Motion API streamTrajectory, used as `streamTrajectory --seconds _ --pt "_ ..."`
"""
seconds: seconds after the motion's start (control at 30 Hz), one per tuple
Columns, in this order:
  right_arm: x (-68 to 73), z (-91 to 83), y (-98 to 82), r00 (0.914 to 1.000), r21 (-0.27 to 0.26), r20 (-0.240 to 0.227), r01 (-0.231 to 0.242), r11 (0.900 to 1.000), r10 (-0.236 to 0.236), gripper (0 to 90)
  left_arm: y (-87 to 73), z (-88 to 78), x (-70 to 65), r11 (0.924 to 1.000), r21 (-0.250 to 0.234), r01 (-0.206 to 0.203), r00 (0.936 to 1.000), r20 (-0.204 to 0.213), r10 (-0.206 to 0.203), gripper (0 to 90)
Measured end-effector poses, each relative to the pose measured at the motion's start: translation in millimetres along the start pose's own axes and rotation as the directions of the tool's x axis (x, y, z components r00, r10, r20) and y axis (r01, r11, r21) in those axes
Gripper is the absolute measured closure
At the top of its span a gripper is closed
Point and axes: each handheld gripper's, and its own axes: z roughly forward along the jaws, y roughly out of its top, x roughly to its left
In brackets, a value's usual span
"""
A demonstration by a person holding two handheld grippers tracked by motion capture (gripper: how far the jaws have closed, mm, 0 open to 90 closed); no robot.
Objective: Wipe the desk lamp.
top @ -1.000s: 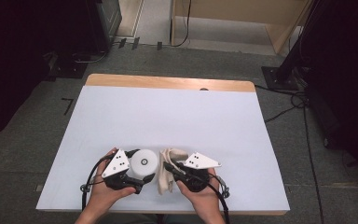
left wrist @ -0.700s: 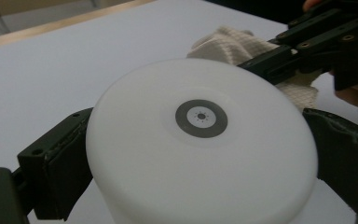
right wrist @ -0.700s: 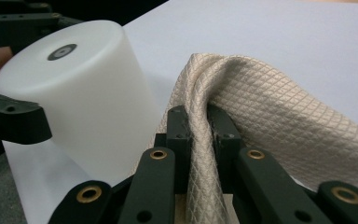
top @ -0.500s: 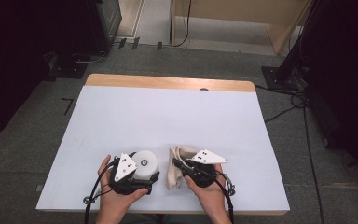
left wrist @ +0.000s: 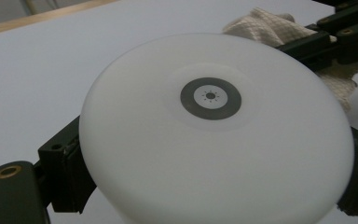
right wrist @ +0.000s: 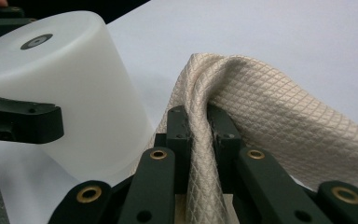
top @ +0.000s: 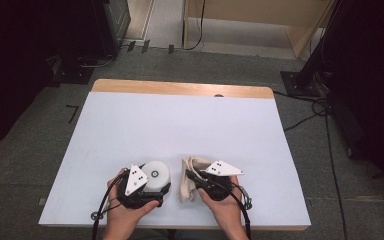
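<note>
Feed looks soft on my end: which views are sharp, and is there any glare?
High view: even light, dark surroundings, no glare on the table. Left gripper view: white cup close and soft, cloth behind it blurred. Right gripper view: cloth weave sharp, cup slightly soft.

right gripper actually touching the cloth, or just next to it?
Touching. In the right gripper view the beige cloth runs down between the two black jaws of the right gripper, both pressing against it with no gap visible.

— Lying around the table (top: 130, 125)?
— Sitting on grey carpet (top: 40, 150), with black cables (top: 305, 117) trailing at right.
— And beyond?
— Standing behind: wooden furniture (top: 260, 20), a black stand base (top: 300, 82).
</note>
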Motion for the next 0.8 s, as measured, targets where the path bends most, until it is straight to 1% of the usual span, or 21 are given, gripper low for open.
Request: streamTrajectory --seconds 0.07,0.1,0.13,0.17,0.2,0.23,0.27,0.3,0.33,0.37,0.4,0.43,0.5,0.53,0.6,0.7,0.8 --pt "0.1 -0.5 0.1 1.0000 0.001 0.000 -0.002 1.000 0.002 81.4 1.7 -2.2 8.9 0.9997 -0.020 -0.011 0.9984 0.055 0.012 8.6" --pt "0.1 -0.4 0.0 1.0000 0.001 0.000 0.000 1.000 0.000 81.4 2.5 -3.6 12.0 0.9990 -0.033 -0.029 0.9963 0.080 0.032 8.6" --pt "0.1 -0.1 0.0 1.0000 0.000 0.000 0.002 1.000 -0.002 81.4 3.9 -5.1 14.4 0.9975 -0.040 -0.058 0.9920 0.110 0.063 8.6" --pt "0.1 0.2 -0.1 1.0000 0.001 0.000 0.002 1.000 -0.002 81.4 5.2 -6.8 16.1 0.9948 -0.051 -0.089 0.9858 0.139 0.095 8.6" --pt "0.3 0.7 -0.3 1.0000 0.002 0.000 0.001 1.000 -0.001 81.5 6.5 -8.4 17.2 0.9911 -0.059 -0.119 0.9781 0.165 0.127 8.6" --pt "0.5 1.3 -0.4 1.0000 0.002 -0.001 0.000 1.000 0.000 81.4 7.4 -9.5 18.0 0.9863 -0.073 -0.148 0.9684 0.192 0.159 8.6" --pt "0.6 1.8 -0.6 1.0000 0.003 -0.001 0.002 1.000 -0.002 81.4 8.0 -10.2 19.2 0.9804 -0.084 -0.178 0.9557 0.222 0.193 8.6" --pt "0.8 2.1 -0.7 1.0000 0.005 -0.001 0.001 1.000 -0.001 81.4 7.8 -10.0 20.3 0.9754 -0.101 -0.196 0.9426 0.255 0.216 8.6" --pt "0.9 2.4 -0.9 1.0000 0.007 -0.001 0.003 1.000 -0.003 81.5 7.1 -9.3 21.9 0.9731 -0.109 -0.203 0.9325 0.282 0.226 8.6" --pt "1.0 2.9 -1.2 1.0000 0.008 -0.001 0.004 1.000 -0.004 81.5 6.1 -7.8 23.7 0.9739 -0.106 -0.201 0.9266 0.302 0.224 8.6" --pt "1.2 3.1 -1.4 1.0000 0.008 -0.002 0.002 1.000 -0.002 81.5 5.0 -5.5 25.3 0.9738 -0.095 -0.207 0.9240 0.308 0.226 8.6" --pt "1.5 3.1 -1.6 1.0000 0.011 -0.002 0.001 1.000 -0.001 81.4 3.5 -2.7 26.0 0.9731 -0.080 -0.216 0.9245 0.304 0.230 8.6" --pt "1.9 3.3 -1.9 1.0000 0.012 -0.004 0.004 1.000 -0.003 81.4 0.1 2.9 26.1 0.9697 -0.042 -0.240 0.9276 0.284 0.242 8.6" --pt "2.3 3.5 -1.9 1.0000 0.010 -0.007 0.005 1.000 -0.005 81.4 -1.2 3.6 27.7 0.9717 -0.049 -0.231 0.9286 0.287 0.235 8.6" --pt "4.1 3.8 -1.9 0.9998 0.009 -0.018 0.006 1.000 -0.005 81.5 -1.8 5.0 29.5 0.9767 -0.046 -0.210 0.9316 0.294 0.214 8.6" --pt "10.5 3.5 -1.1 0.9982 0.007 -0.057 0.017 1.000 -0.016 81.5 -2.0 5.6 29.9 0.9774 -0.047 -0.206 0.9325 0.293 0.211 8.6" --pt "19.6 0.7 3.7 0.9941 -0.014 -0.101 0.036 0.999 -0.038 81.5 -3.1 5.8 30.2 0.9783 -0.053 -0.201 0.9333 0.293 0.207 8.6"
